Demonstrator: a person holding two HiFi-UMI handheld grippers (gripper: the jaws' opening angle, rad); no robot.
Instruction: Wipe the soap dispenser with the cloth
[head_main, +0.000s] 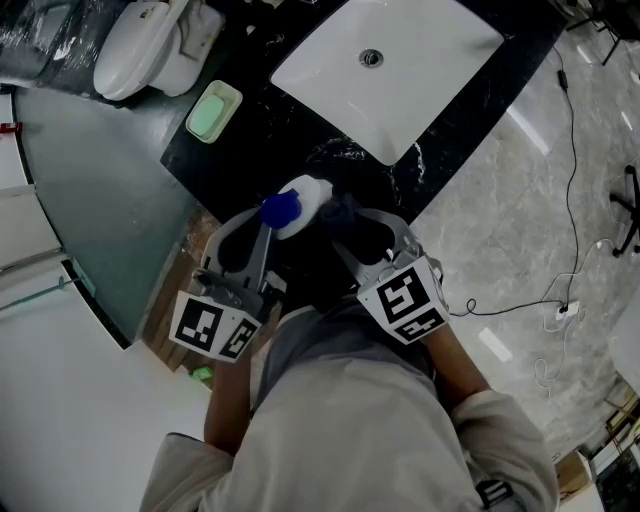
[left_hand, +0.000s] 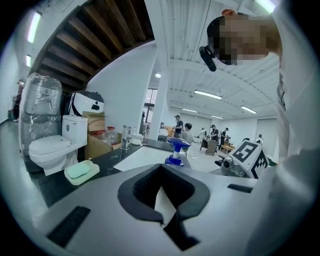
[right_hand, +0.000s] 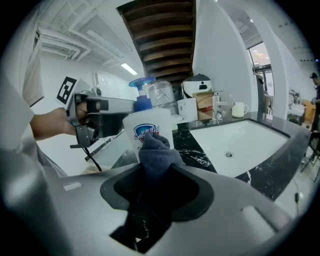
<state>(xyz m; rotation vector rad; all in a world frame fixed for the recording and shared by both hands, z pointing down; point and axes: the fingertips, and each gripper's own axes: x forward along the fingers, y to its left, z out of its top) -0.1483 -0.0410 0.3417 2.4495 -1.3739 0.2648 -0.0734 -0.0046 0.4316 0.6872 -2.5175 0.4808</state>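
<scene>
The soap dispenser (head_main: 300, 198) is a white bottle with a blue pump, held above the near edge of the black counter. My left gripper (head_main: 270, 228) is shut on it near its top; in the left gripper view the blue pump (left_hand: 178, 146) stands just past the closed jaws (left_hand: 161, 174). My right gripper (head_main: 347, 226) is shut on a dark grey cloth (right_hand: 156, 150). The cloth's bunched end presses against the label on the dispenser (right_hand: 148, 125). In the right gripper view the left gripper (right_hand: 86, 114) reaches in from the left to the bottle's neck.
A white sink basin (head_main: 400, 80) is set in the black marble counter (head_main: 250, 140). A green soap bar in a dish (head_main: 213, 111) lies left of it, and a toilet (head_main: 150, 45) stands beyond. A cable (head_main: 572, 160) runs over the floor at the right.
</scene>
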